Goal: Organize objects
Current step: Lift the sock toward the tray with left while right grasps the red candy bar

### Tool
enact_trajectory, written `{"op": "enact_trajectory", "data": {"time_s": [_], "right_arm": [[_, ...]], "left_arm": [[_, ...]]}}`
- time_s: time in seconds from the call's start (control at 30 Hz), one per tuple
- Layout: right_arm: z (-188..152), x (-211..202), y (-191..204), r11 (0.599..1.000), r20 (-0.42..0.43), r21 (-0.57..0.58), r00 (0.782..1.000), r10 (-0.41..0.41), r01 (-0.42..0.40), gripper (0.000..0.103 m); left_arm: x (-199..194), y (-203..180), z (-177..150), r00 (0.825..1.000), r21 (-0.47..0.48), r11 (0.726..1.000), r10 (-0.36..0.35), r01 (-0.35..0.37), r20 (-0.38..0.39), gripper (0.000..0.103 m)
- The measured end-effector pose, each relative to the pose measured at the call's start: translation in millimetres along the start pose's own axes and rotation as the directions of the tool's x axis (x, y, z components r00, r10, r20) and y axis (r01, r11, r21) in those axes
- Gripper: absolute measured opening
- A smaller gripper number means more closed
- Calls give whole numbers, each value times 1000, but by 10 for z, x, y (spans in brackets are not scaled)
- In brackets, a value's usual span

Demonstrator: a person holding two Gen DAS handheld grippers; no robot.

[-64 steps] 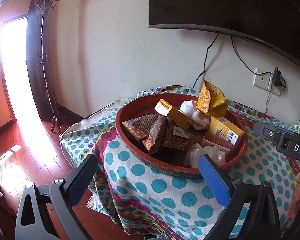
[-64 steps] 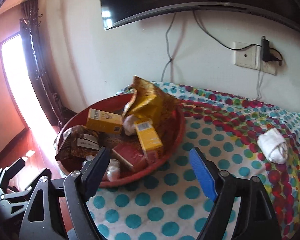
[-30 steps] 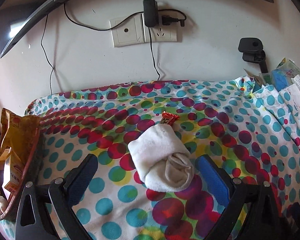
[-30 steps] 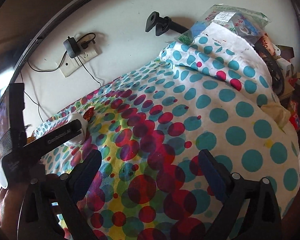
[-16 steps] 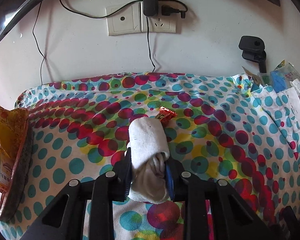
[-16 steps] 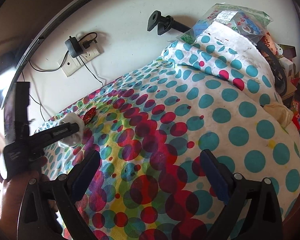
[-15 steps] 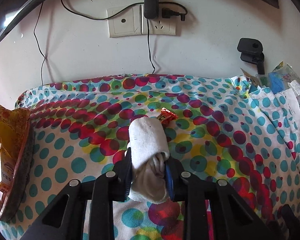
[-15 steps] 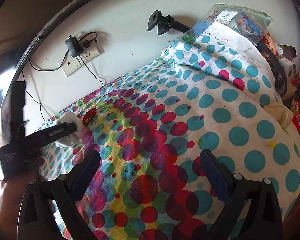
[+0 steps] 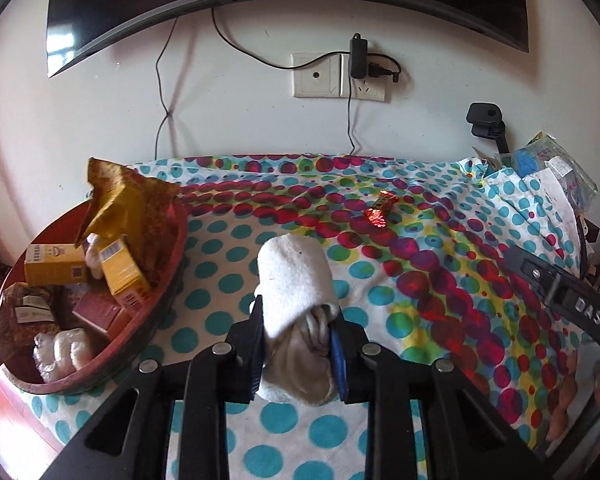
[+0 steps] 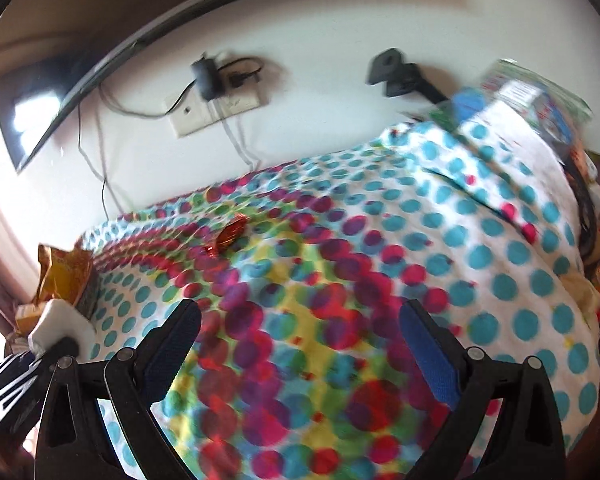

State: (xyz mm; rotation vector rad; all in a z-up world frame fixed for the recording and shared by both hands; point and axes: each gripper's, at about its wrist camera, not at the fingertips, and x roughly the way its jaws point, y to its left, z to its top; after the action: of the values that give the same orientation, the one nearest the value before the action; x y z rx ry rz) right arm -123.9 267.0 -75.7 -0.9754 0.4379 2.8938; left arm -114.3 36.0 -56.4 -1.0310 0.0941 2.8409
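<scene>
My left gripper (image 9: 298,330) is shut on a rolled white sock (image 9: 296,280), held above the dotted tablecloth (image 9: 420,280) just right of the red tray (image 9: 168,280). The tray holds yellow boxes (image 9: 124,272), a gold snack bag (image 9: 116,204) and dark packets. A red candy wrapper (image 9: 381,208) lies on the cloth further back. In the right wrist view my right gripper (image 10: 300,336) hangs open over the cloth with nothing between its fingers; the candy wrapper (image 10: 230,236) is ahead of it, and the sock (image 10: 60,326) shows at the far left in the left gripper.
A wall with a socket plate (image 9: 338,76), plugged charger and cables stands behind the table under a dark screen. A black clamp (image 9: 486,120) and plastic bags (image 9: 552,168) crowd the back right corner. A person's hand (image 9: 580,400) holds the right gripper at the right edge.
The left gripper closed on the sock, lifted it off the cloth and carried it left to beside the red tray. The right gripper rolled and shifted slightly, still open.
</scene>
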Motion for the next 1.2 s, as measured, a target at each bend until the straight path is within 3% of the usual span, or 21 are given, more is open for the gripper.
{"op": "enact_trajectory", "data": {"time_s": [0.2, 0.57, 0.7, 0.77, 0.87, 0.93, 1.1, 1.17, 1.2], "right_arm": [[216, 537, 594, 989, -24, -140, 999, -40, 36, 88], [526, 1339, 907, 990, -114, -80, 986, -124, 115, 85], [553, 1599, 957, 988, -185, -75, 971, -150, 138, 85], [563, 1685, 942, 989, -218, -63, 965, -145, 134, 88], [523, 1778, 1039, 982, -254, -126, 952, -169, 141, 103], [498, 1824, 1119, 966, -263, -186, 938, -225, 179, 103], [490, 1809, 1095, 967, -263, -182, 939, -223, 178, 103], [493, 1785, 1098, 966, -247, -180, 942, -226, 185, 91], [496, 1756, 1104, 966, -232, -183, 947, -224, 183, 75]], "left_arm": [[-123, 326, -89, 999, -37, 999, 40, -39, 25, 27], [-107, 634, -179, 1000, -85, 996, 21, -20, 11, 28], [-85, 679, -216, 1000, -93, 996, 18, -18, 4, 28], [-86, 708, -236, 1000, -100, 995, 18, -18, 4, 28], [-99, 773, -232, 1000, -122, 992, 21, -20, 9, 28], [-141, 854, -220, 999, -144, 989, 32, -30, 14, 28], [-313, 1172, -187, 994, -196, 976, 102, -93, 35, 28], [-360, 1272, -197, 992, -212, 970, 124, -115, 29, 28], [-379, 1315, -205, 991, -219, 968, 132, -123, 26, 28]]}}
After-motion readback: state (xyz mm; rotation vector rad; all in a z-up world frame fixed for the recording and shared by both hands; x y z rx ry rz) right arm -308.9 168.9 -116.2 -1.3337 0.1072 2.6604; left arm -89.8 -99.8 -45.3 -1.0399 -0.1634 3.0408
